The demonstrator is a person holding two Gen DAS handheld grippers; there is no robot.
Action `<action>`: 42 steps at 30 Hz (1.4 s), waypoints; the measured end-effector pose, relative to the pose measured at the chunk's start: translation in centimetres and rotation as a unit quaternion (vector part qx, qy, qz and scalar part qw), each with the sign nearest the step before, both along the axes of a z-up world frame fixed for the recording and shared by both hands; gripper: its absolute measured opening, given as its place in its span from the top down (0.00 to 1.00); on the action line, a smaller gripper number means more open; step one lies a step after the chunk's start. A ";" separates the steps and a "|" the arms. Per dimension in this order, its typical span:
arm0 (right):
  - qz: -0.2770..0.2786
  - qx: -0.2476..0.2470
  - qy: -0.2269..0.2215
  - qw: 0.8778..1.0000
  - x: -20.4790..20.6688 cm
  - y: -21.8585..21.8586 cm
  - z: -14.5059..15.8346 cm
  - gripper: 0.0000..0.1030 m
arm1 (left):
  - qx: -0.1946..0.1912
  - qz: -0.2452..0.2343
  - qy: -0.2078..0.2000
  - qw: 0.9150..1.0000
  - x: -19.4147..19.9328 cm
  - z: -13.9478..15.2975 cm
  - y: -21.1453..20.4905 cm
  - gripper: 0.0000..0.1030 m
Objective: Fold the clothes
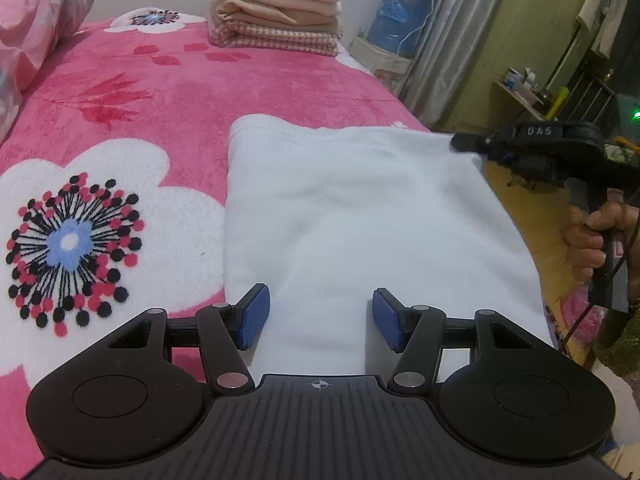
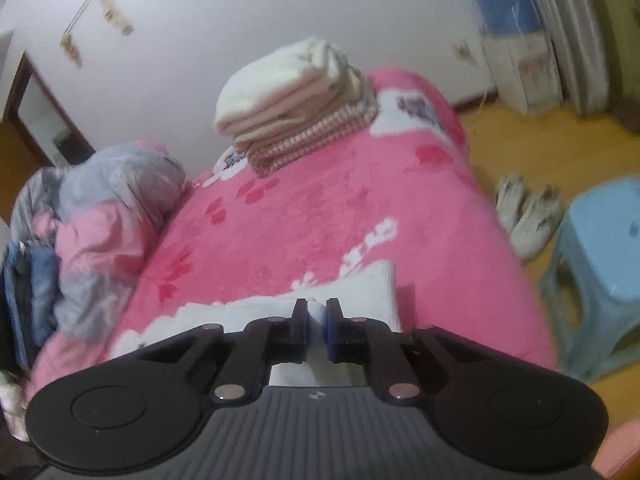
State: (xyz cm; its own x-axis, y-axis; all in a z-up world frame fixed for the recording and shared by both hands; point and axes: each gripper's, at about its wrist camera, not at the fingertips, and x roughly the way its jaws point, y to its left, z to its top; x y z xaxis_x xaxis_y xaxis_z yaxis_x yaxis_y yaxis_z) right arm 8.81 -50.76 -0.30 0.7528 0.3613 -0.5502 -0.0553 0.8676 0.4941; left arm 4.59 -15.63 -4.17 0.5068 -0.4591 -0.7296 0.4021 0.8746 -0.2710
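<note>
The left gripper (image 1: 321,318) hung just above the near edge of the white cloth (image 1: 360,216), jaws apart and gripping nothing; the cloth lay under the gap, not pressed by either pad. It appeared to be waiting, placed where it could take that edge once needed.

The right gripper (image 2: 317,330) had its jaws drawn nearly together on a bunch of the same cloth, at the cloth's far right corner by the right edge of the bed (image 1: 168,80). White fabric showed squeezed between the pads. The person's hand (image 1: 592,240) held its handle out past the bed's edge. The hold seemed meant for lifting that corner over for a fold.

The cloth lay flat on the pink flowered blanket, toward the bed's near right side. A stack of folded items (image 1: 276,8) stood at the far edge, well apart, probably finished work. A crumpled bundle (image 2: 100,216) sat along the left edge.
</note>
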 end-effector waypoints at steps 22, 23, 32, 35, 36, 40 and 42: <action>0.012 0.026 0.077 0.997 -3.6 -0.5 -2.3 0.69 | -0.004 0.001 0.004 1.000 0.2 -0.2 0.0 0.44; 0.016 0.015 0.075 0.997 -3.5 -0.1 -2.2 0.63 | -0.004 0.001 0.004 1.000 0.2 -0.2 0.0 0.45; 0.032 -0.050 0.070 0.996 -2.7 2.1 -2.0 0.61 | -0.004 0.001 0.002 1.000 0.2 -0.3 0.1 0.44; 0.030 -0.043 0.062 0.997 -2.7 2.1 -2.0 0.63 | -0.004 0.000 0.002 1.000 0.2 -0.3 0.1 0.44; 0.032 -0.045 0.058 0.997 -2.8 2.2 -2.0 0.65 | -0.004 0.001 0.002 1.000 0.2 -0.3 0.1 0.44; 0.037 -0.062 0.031 0.997 -3.5 2.8 -1.5 0.87 | -0.005 0.001 0.002 1.000 0.1 -0.2 0.1 0.44; 0.034 -0.072 0.016 0.997 -4.0 2.9 -1.1 0.91 | -0.005 0.001 0.002 1.000 0.1 -0.2 0.1 0.44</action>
State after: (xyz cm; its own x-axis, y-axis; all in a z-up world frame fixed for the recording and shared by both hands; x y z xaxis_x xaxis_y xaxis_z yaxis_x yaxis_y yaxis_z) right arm 4.84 -47.82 -1.39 0.7107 0.3270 -0.6229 -0.1032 0.9243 0.3675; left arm 4.70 -15.53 -4.41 0.5041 -0.4656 -0.7274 0.3994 0.8724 -0.2816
